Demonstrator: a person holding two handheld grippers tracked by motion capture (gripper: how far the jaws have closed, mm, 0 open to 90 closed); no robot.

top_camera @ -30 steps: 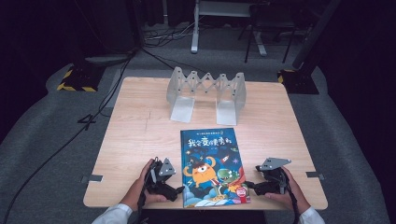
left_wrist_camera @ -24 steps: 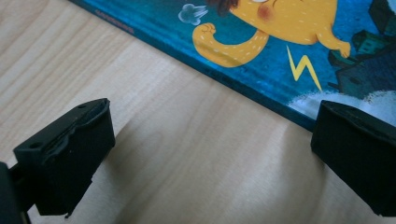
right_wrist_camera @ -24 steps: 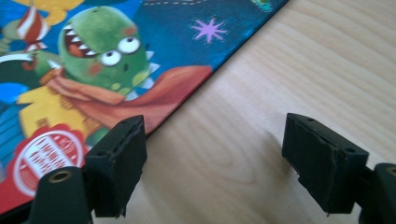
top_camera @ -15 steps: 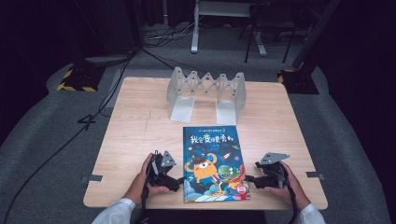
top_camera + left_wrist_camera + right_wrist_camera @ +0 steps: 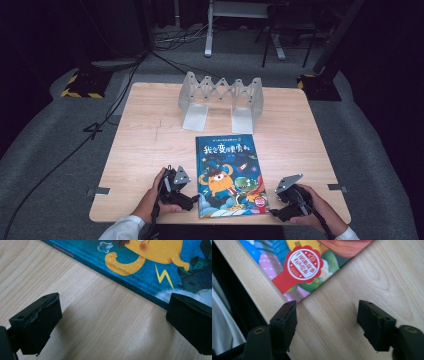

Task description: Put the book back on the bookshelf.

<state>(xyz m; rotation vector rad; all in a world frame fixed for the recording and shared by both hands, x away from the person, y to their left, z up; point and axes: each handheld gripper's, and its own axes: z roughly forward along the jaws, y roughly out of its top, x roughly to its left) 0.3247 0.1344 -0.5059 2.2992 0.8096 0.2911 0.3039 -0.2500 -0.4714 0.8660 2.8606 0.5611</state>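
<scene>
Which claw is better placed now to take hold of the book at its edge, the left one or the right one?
Probably the left. The left claw is open, with one jaw already overlapping the book along its long edge. The right claw, also open, faces only the near corner.

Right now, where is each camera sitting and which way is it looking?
High view: above the person's side, looking forward and down at the table, book, folding rack; both hands with the left gripper and right gripper show.
Left gripper view: rides the left gripper, facing the book's spine edge; its open black jaws show.
Right gripper view: rides the right gripper, facing the book's near corner; open jaws show.
All three share the book and table.
</scene>
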